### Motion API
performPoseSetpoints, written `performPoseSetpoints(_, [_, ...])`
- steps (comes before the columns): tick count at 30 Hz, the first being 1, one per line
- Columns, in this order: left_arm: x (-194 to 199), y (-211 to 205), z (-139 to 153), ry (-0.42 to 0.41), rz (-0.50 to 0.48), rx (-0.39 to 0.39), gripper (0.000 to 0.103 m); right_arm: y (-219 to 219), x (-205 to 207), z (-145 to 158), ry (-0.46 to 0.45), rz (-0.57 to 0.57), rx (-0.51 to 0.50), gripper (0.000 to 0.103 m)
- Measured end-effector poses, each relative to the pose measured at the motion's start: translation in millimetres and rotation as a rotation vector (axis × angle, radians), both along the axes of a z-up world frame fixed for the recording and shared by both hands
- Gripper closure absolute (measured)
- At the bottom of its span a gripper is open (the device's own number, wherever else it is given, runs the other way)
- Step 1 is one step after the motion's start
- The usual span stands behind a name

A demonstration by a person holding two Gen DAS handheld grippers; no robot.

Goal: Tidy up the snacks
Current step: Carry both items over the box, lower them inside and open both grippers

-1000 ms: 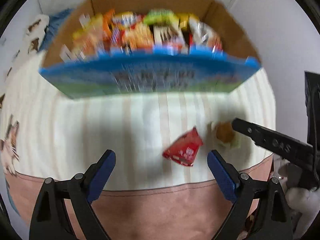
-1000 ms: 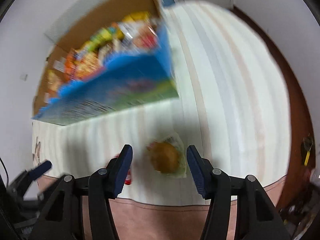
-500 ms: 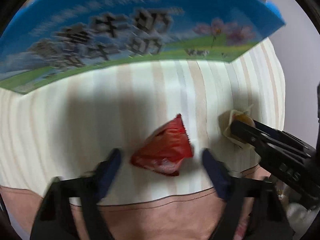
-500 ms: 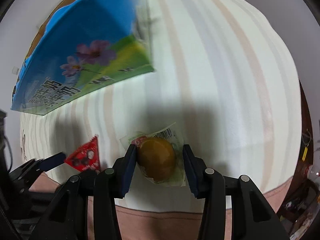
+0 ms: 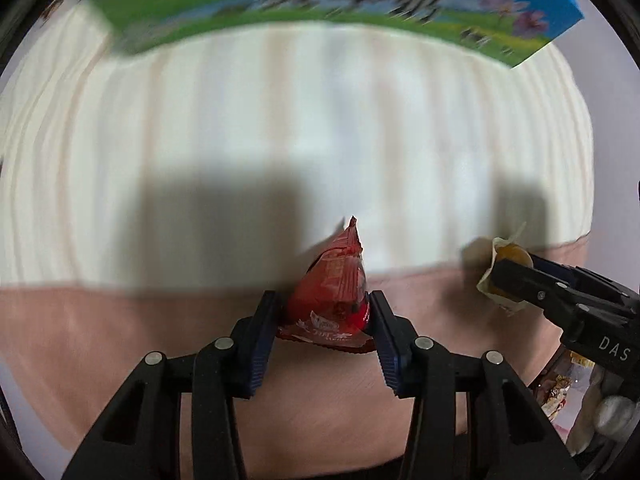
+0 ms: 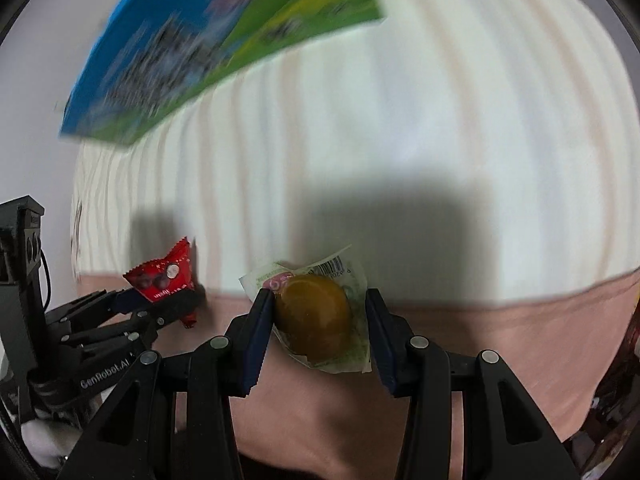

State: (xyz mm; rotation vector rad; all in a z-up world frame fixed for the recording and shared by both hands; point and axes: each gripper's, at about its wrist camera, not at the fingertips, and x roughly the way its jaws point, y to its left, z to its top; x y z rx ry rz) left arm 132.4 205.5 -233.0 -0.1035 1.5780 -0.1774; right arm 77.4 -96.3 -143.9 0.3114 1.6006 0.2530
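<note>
a worktop (image 5: pixel 280 128) covered in a cream cloth with pale stripes and a wide pink border fills both views, with a plain white wall behind it. the landmark is the blue and green printed box (image 5: pixel 360 4), which stands at the far side of the cloth and is blurred in both pictures, so its lettering cannot be read. on the near side of the box, over the pink border, the left gripper (image 5: pixel 326 332) has its fingers (image 5: pixel 262 340) drawn narrow onto a red triangular snack packet (image 5: pixel 332 296), pressing it from both sides with the packet's point aimed toward the box. to the right of it, and equally far from the box, the right gripper (image 6: pixel 320 332) has its fingers (image 6: pixel 256 344) closed on a clear-wrapped snack (image 6: pixel 316 316) with a round golden-brown piece inside and a barcode on the wrapper's far edge. whether either snack is off the cloth cannot be told. the two grippers sit near each other but apart, each visible at the edge of the other's view. dark shadows of both lie on the cloth between them and the box.
</note>
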Motion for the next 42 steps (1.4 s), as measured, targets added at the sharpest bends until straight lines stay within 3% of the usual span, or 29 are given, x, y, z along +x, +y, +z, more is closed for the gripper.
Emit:
performPoseSetpoints(6, [-21, 19, -21, 0.028, 0.045, 0.001, 0.06, 19, -23, -14, 0.024, 0.031, -0.037, 0.053])
performPoseSetpoints(13, [-23, 13, -37, 0.021, 0.033, 0.035, 0.06, 32, -14, -25, 0.037, 0.003, -0.055, 0.052])
performPoseSetpoints(18, [-6, 0, -41, 0.017, 0.04, 0.042, 0.06, 39, -17, -26, 0.003, 0.039, -0.096, 0.052])
performPoseSetpoints(23, [-1, 1, -17, -0.006, 0.044, 0.043, 0.063, 51, -25, -18, -0.034, 0.048, -0.104, 0.055])
performPoseSetpoints(30, [-7, -2, 20, -0.053, 0.039, 0.008, 0.063, 53, -30, 7, -0.062, 0.034, -0.032, 0.055])
performPoseSetpoints(35, [-1, -7, 60, -0.098, 0.046, -0.056, 0.063, 41, -20, 45, -0.116, 0.013, 0.035, 0.055])
performPoseSetpoints(42, [43, -18, 136, -0.204, 0.021, -0.143, 0.063, 18, 29, 118, -0.247, -0.021, 0.111, 0.055])
